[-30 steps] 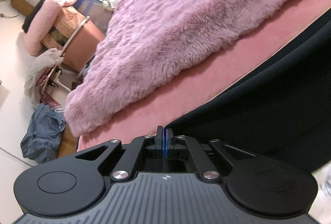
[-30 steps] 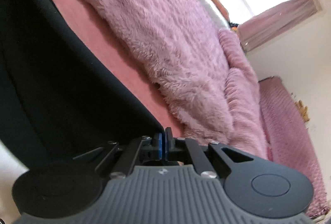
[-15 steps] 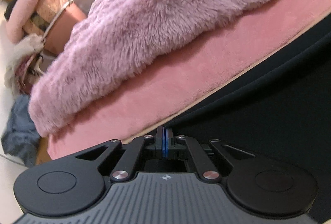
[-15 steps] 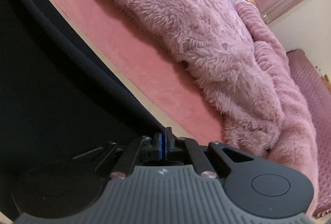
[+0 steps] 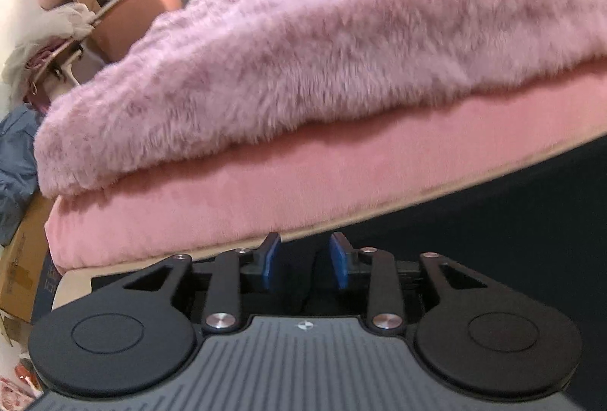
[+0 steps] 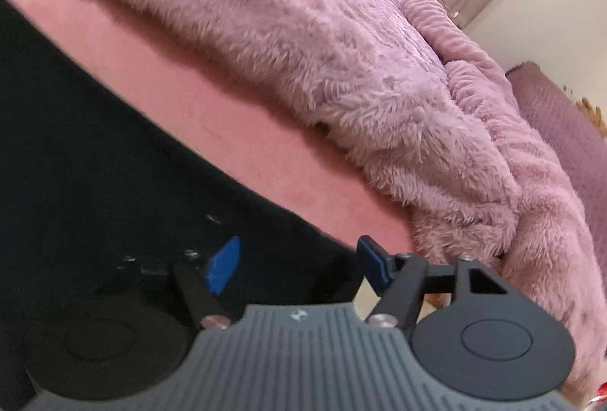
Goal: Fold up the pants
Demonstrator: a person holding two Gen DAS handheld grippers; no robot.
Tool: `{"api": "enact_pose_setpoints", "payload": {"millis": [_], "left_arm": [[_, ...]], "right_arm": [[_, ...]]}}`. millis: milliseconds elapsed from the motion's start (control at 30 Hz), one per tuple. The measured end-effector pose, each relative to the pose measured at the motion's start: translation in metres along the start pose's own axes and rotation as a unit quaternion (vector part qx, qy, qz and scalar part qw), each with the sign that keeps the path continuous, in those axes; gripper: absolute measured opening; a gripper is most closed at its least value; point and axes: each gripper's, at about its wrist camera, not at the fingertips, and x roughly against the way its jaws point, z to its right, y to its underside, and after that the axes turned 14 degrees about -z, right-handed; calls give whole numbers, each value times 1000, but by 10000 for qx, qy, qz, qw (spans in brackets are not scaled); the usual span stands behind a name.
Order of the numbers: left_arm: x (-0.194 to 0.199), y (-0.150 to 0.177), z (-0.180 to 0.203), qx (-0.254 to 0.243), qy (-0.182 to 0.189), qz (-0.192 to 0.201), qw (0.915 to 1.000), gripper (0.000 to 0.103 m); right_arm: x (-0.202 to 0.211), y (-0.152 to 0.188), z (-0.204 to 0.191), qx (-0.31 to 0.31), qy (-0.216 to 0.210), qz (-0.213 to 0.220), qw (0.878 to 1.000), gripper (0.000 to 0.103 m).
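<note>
The pants (image 5: 493,221) are lying flat on the pink bed (image 5: 227,191), showing as a smooth, very dark, nearly black cloth whose far edge is running as a long straight line across the sheet. In the left wrist view they are filling the lower right of the scene, with a pale strip showing along that edge, and the cloth is reaching in under the left tool (image 5: 305,265). That tool is sitting low over the near edge of the bed with its blue pads (image 5: 270,265) standing apart at a moderate gap, gripping nothing; dark fabric is showing in the gap between them. In the right wrist view the pants (image 6: 95,145) are covering the whole left and lower left, without visible creases, and a few small light specks are dotting the surface near the tool. The right tool (image 6: 299,265) is spreading wide, its left blue pad (image 6: 224,268) hovering over the dark cloth and its right one beside the cloth's corner, over the pink sheet. A shaggy mauve blanket (image 6: 341,69) is lying heaped on the bed beyond the pants, apart from them, with a band of bare pink sheet between.
</note>
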Motion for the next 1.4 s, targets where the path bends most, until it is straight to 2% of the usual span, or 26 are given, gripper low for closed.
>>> {"api": "enact_pose_setpoints", "payload": {"millis": [133, 233, 300, 367, 433, 500, 567, 667, 700, 800, 833, 867, 900, 933, 967, 1033, 1067, 1167, 1267, 1400], "left_arm": [[26, 5, 10, -109, 446, 206, 9987, 37], [42, 18, 25, -210, 800, 257, 9962, 35], [49, 30, 34, -228, 942, 239, 9950, 32], [55, 42, 42, -222, 1066, 240, 9938, 32], [58, 54, 49, -235, 1113, 221, 9933, 31], [58, 63, 53, -285, 1069, 170, 9937, 27], [52, 68, 53, -344, 1056, 82, 9938, 22], [45, 76, 57, -401, 1047, -63, 9937, 16], [42, 76, 58, -388, 1033, -109, 9938, 15], [38, 77, 60, -331, 1066, -181, 9936, 8], [38, 77, 60, -310, 1088, -217, 9933, 4], [38, 76, 61, -311, 1097, -246, 9932, 0], [38, 76, 63, -311, 1093, -269, 9932, 0], [38, 76, 64, -317, 1078, -291, 9932, 0], [39, 77, 66, -324, 1067, -311, 9933, 0], [43, 78, 68, -297, 1143, -364, 9923, 0], [45, 79, 70, -276, 1230, -384, 9913, 0], [58, 86, 82, -326, 1469, -416, 9877, 0], [75, 92, 102, -494, 1708, -430, 9831, 0], [95, 107, 126, -601, 2020, -399, 9767, 0]], "right_arm": [[20, 4, -1, -288, -112, 210, 9993, 62], [35, 18, 3, -887, -407, 264, 9949, 62], [47, 36, 8, -1509, -614, 252, 9863, 62], [59, 61, 17, -2255, -758, 198, 9711, 62], [70, 93, 27, -3153, -896, 131, 9447, 62], [76, 124, 37, -3958, -1095, 92, 9117, 63], [77, 154, 45, -4742, -1345, 30, 8701, 63], [63, 186, 47, -5647, -1979, -36, 8012, 63], [57, 190, 45, -5814, -2120, -37, 7855, 63], [41, 194, 38, -6190, -2300, 55, 7510, 56], [37, 194, 36, -6291, -2324, 90, 7417, 53], [35, 193, 35, -6403, -2262, 178, 7338, 44], [35, 191, 33, -6445, -2167, 214, 7330, 37], [37, 190, 32, -6462, -1978, 156, 7370, 15], [38, 189, 31, -6492, -1825, 142, 7382, 9], [41, 195, 31, -6610, -1792, 188, 7285, 6], [44, 198, 32, -6616, -1762, 154, 7287, 4], [55, 215, 37, -6569, -1513, 7, 7386, 4], [64, 246, 47, -6637, -1402, -228, 7343, 4], [78, 279, 67, -6543, -948, -526, 7485, 4]]}}
